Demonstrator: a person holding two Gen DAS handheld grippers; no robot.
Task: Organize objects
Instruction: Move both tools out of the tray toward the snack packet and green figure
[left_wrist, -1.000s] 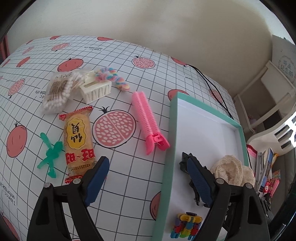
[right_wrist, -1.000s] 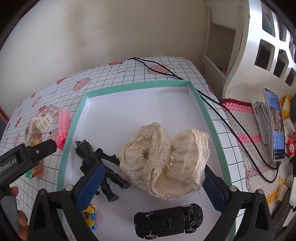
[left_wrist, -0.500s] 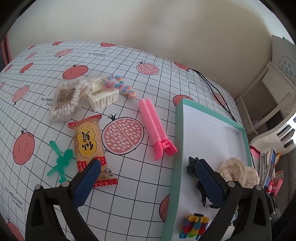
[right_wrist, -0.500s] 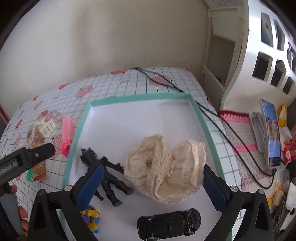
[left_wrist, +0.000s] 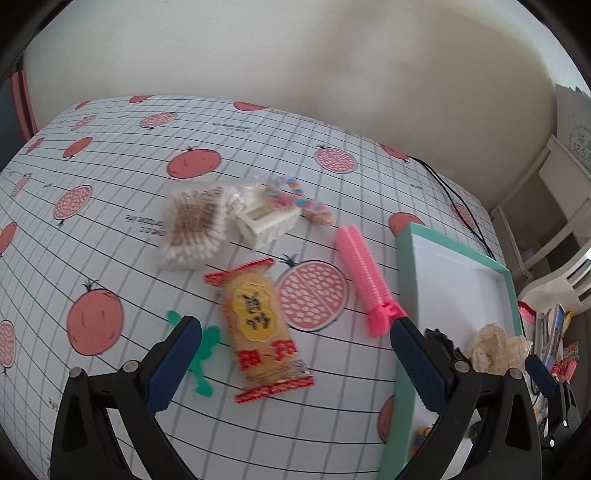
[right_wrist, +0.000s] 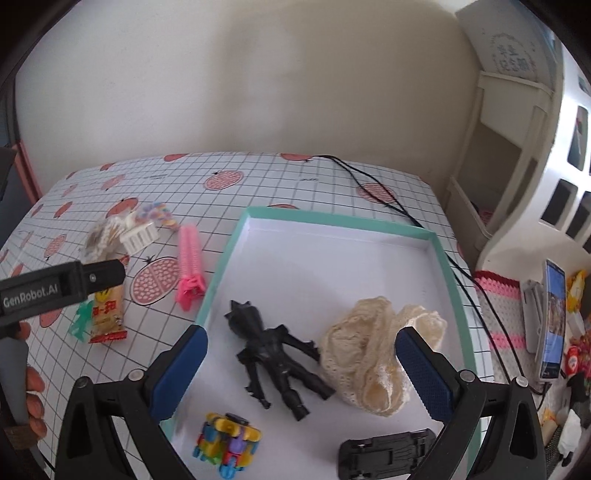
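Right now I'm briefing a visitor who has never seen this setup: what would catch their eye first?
Probably the teal-rimmed tray on the right of the fruit-print tablecloth, holding a black figure, a cream lace cloth, a colourful block toy and a black toy car. Left of it lie a bright pink hair roller and a yellow snack packet, the latter framed by the open left gripper.

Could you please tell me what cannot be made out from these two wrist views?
- Left wrist: the green plastic figure is partly hidden by a finger of the left hand-held gripper.
- Left wrist: the cotton swab pack is blurred; its label is unreadable.
- Right wrist: the black toy car is cut off by the bottom edge.
- Right wrist: the snack packet print is too small.
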